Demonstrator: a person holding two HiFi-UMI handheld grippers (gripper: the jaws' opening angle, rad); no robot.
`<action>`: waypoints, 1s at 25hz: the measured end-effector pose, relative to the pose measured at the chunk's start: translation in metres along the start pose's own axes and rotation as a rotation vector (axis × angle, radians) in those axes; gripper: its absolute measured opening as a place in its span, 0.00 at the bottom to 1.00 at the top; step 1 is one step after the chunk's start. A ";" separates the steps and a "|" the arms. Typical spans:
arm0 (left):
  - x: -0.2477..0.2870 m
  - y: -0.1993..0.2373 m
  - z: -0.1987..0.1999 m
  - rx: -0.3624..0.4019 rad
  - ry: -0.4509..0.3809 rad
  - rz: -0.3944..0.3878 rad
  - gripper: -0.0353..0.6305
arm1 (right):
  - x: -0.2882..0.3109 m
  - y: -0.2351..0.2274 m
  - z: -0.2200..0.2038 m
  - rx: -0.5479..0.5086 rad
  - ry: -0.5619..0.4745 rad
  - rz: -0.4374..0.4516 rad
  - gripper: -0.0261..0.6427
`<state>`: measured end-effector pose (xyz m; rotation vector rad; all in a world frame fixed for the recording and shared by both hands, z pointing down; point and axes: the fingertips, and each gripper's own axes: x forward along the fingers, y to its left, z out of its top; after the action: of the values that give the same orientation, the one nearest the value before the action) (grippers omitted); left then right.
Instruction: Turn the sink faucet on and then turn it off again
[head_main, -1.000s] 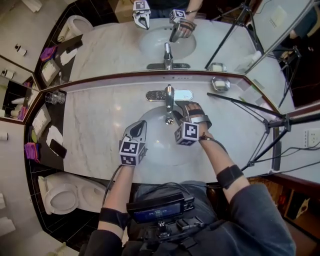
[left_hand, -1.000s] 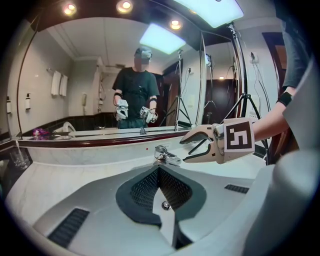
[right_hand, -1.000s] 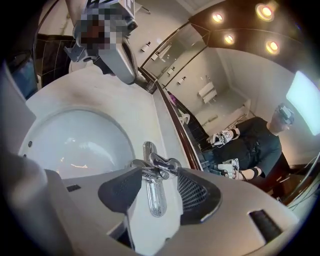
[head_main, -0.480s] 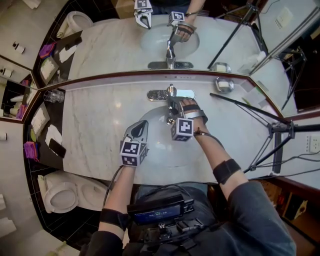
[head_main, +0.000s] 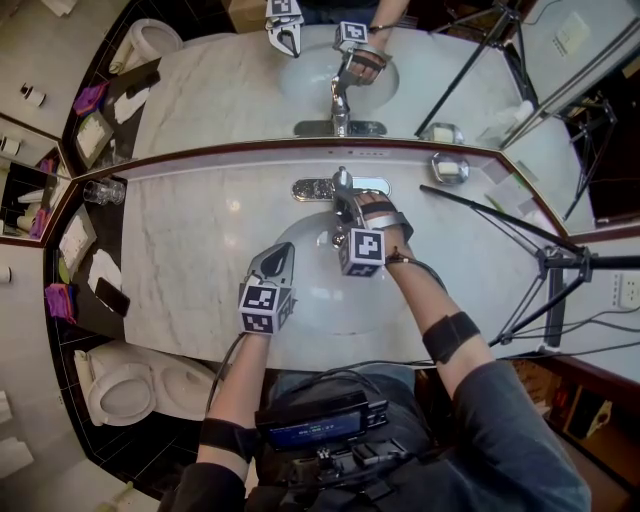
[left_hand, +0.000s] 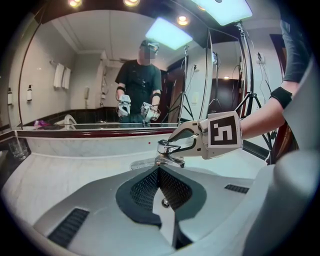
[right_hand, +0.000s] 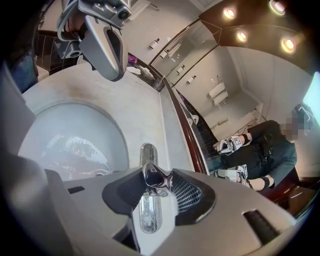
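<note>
Has just brought the right hand-held gripper (head_main: 348, 212) forward onto the faucet (head_main: 340, 186) and been closing its jaws, now pinching the lever (right_hand: 156, 178) between them. Keeps the left hand-held gripper (head_main: 280, 254) shut and empty over the sink (head_main: 310, 300), left of and behind the right one. Looks set to lift for water

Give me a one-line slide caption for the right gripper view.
Right claw, its jaws just closing, grips the chrome faucet handle over the white sink basin.

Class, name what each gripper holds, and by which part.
Right gripper, jaws just closing, clasps the faucet lever at its tip; left gripper, shut, holds nothing.
</note>
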<state>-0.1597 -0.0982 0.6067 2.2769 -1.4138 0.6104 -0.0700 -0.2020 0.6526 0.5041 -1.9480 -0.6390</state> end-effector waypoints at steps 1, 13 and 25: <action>0.000 0.000 0.000 0.001 0.000 -0.001 0.05 | -0.002 -0.002 0.003 0.013 -0.014 0.004 0.32; 0.005 0.004 -0.004 0.000 -0.002 -0.002 0.05 | -0.001 -0.049 0.006 0.096 -0.031 -0.003 0.26; 0.006 0.003 0.000 0.007 -0.008 -0.004 0.05 | 0.000 -0.045 0.005 0.147 -0.025 0.014 0.21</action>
<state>-0.1599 -0.1036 0.6103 2.2892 -1.4127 0.6070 -0.0716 -0.2357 0.6227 0.5750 -2.0300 -0.4980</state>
